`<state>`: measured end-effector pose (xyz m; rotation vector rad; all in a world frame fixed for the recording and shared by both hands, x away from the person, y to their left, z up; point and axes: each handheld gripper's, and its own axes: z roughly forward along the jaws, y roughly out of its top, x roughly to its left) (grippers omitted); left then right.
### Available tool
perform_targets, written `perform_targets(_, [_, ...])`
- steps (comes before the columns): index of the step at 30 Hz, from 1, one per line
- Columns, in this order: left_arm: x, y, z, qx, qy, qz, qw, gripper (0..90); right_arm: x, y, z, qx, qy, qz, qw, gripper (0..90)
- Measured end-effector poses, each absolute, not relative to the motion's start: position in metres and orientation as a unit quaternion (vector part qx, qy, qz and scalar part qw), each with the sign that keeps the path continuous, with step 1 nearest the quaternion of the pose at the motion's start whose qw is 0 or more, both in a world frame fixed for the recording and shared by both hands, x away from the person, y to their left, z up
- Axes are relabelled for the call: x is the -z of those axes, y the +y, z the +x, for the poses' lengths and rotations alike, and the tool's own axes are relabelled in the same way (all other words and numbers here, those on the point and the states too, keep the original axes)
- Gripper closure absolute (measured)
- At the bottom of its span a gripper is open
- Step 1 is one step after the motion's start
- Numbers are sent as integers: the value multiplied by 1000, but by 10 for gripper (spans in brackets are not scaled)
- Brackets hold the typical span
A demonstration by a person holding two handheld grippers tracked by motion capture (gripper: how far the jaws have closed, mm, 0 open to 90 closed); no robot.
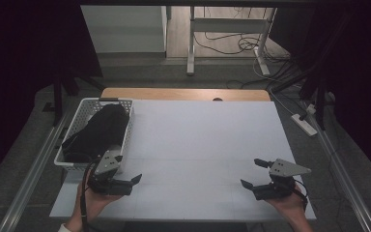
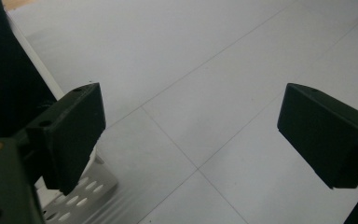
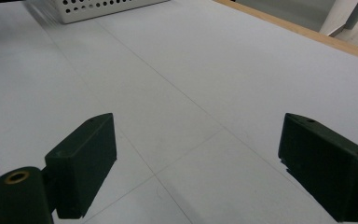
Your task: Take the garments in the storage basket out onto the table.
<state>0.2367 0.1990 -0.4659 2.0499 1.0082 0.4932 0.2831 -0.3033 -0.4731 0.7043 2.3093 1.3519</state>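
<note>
A white tabletop (image 1: 203, 140) with thin seam lines shows a wooden strip (image 1: 183, 94) along its far edge. Beyond it, cables (image 1: 232, 43) trail across the floor by a white desk frame (image 1: 191, 43).

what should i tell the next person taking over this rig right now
Left gripper: open, nothing between the jaws, held low at the near left of the table, beside the near end of the basket.
Right gripper: open and holding nothing, at the near right of the table.
Things: a white perforated basket stands at the table's left edge with a black piece of fabric bundled inside it. The white table top lies between the two grippers.
Done: nothing handled so far by the look of it; the fabric sits in the basket.
Left: probably reaching into the basket for the fabric, the left gripper being nearest.
</note>
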Motion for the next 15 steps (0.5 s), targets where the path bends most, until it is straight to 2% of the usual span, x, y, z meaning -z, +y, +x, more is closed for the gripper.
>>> perform_targets(15, [465, 200, 238, -182, 400, 808, 392, 84, 474, -303, 284, -472, 827, 246, 181, 113])
